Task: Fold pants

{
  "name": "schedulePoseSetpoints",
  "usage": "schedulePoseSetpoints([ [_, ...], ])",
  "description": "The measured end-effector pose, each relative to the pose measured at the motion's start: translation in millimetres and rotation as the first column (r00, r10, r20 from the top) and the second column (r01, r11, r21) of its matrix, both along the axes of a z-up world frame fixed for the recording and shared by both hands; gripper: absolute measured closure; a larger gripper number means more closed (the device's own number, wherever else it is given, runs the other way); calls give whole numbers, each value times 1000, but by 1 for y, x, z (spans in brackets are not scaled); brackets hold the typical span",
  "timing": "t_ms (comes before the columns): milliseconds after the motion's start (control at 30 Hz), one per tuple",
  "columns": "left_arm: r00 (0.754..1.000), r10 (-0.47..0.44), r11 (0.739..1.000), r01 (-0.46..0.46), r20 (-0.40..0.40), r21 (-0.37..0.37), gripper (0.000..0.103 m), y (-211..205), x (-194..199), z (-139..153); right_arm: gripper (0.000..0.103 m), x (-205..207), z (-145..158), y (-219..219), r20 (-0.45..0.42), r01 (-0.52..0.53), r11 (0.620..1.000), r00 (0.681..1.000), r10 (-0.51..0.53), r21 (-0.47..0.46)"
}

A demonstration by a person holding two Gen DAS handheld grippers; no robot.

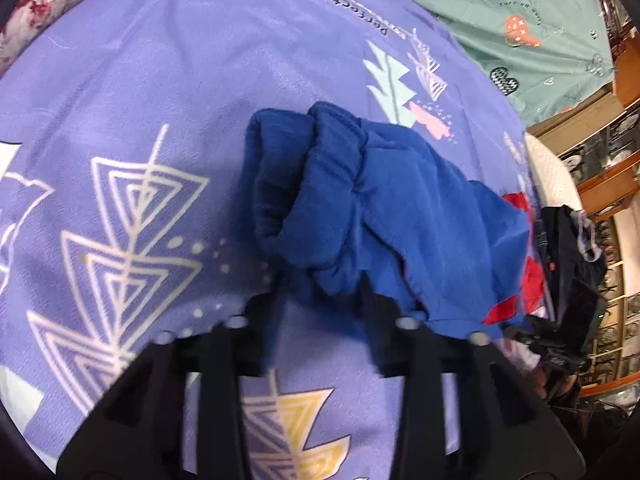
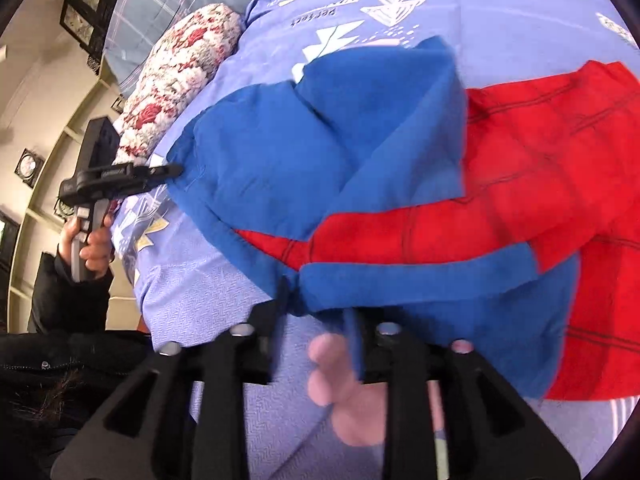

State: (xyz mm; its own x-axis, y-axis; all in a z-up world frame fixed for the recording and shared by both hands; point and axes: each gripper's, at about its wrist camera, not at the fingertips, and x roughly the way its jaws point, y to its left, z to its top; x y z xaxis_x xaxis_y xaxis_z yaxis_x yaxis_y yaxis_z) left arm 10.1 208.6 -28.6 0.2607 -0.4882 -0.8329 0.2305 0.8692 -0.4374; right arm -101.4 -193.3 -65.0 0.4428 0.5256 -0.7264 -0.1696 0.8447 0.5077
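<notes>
Both grippers point down at the bed. Left gripper (image 1: 320,292) first: its black jaws stand partly apart, and the rumpled edge of the blue and red fleece pants (image 1: 360,208) lies between the tips; whether the pads press on the cloth I cannot tell, since motion blurs them. From there the pants run away from me, the gathered blue waistband bunched up in thick rolls and a strip of red showing at the right edge.

My right gripper (image 2: 320,308) is partly open too, with a blue hem of the pants (image 2: 400,280) hanging down between its fingers; contact with the pads is likewise too blurred to judge. In this view the pants spread wide: a blue section folded over on the left, a red part with dark check lines to the right.

Beneath everything lies the lilac bedsheet with white and yellow geometric tree prints (image 1: 120,120). A floral red-and-white pillow (image 2: 180,80) sits beside the pants at the bed's edge. My left hand (image 2: 94,248) grips its tool's handle at the left of the right wrist view, its tip touching the blue cloth.
</notes>
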Motion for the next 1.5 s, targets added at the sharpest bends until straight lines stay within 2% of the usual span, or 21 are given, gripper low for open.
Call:
schedulePoseSetpoints([
  [33,1000,10,1000,-10,3,20,44,3,-5,2,50,-3,5,-4,10,20,1000,1000,-20,-9],
  [100,1000,5,1000,-6,16,19,44,7,-13,10,44,-12,19,-20,39,46,999,998,-46,-6],
  [167,997,7,1000,-8,73,11,44,13,-26,29,41,-20,31,-37,71,79,997,994,-79,1],
  [233,991,-1,1000,3,136,-18,43,14,-38,49,35,-27,49,-70,126,192,981,974,-188,-18],
  [267,984,-18,999,25,179,-39,39,8,-44,60,33,-27,53,-87,142,257,966,958,-251,-23],
  [333,967,-56,994,78,249,-82,33,-10,-51,74,33,-22,55,-131,141,411,912,903,-405,-12],
  [433,951,-114,982,153,288,-113,30,-45,-50,71,33,1,39,-186,119,570,822,817,-565,-8],
  [533,951,-146,981,174,271,-82,31,-79,-37,44,33,34,10,-214,13,623,782,782,-624,29],
  [567,955,-143,983,169,262,-78,31,-86,-34,35,33,43,2,-217,-15,623,782,782,-623,34],
  [600,958,-146,983,169,247,-76,31,-92,-32,26,39,56,-9,-218,-57,620,784,785,-617,32],
  [667,958,-161,984,174,237,-35,31,-104,-31,9,62,68,-21,-212,-98,594,804,802,-589,33],
  [700,956,-173,984,179,237,-3,31,-109,-33,3,90,72,-25,-207,-99,581,814,811,-576,25],
  [733,955,-182,983,181,236,26,30,-112,-35,-2,93,70,-22,-202,-80,579,815,813,-577,17],
  [867,959,-179,984,180,222,19,30,-110,-34,-8,94,32,30,-200,95,605,795,790,-606,42],
  [967,960,-186,983,182,210,36,30,-114,-33,-13,94,-29,78,-213,251,666,744,711,-657,60],
  [1033,955,-200,980,193,220,51,28,-117,-35,-13,94,-63,89,-220,285,700,712,673,-682,53],
  [1100,954,-206,978,201,219,48,28,-117,-34,-14,94,-86,74,-224,239,723,690,669,-704,8],
  [1200,956,-204,979,202,213,33,27,-116,-32,-15,95,-95,26,-222,112,731,680,681,-724,-49],
  [1300,955,-207,978,204,212,39,26,-118,-32,-15,94,-102,-6,-225,21,750,660,661,-750,-25],
  [1367,953,-214,977,207,216,52,26,-119,-33,-15,94,-105,-3,-223,31,755,655,655,-755,-14],
  [1500,953,-209,978,203,219,50,26,-118,-34,-14,95,-113,24,-214,94,750,661,659,-747,-7],
])
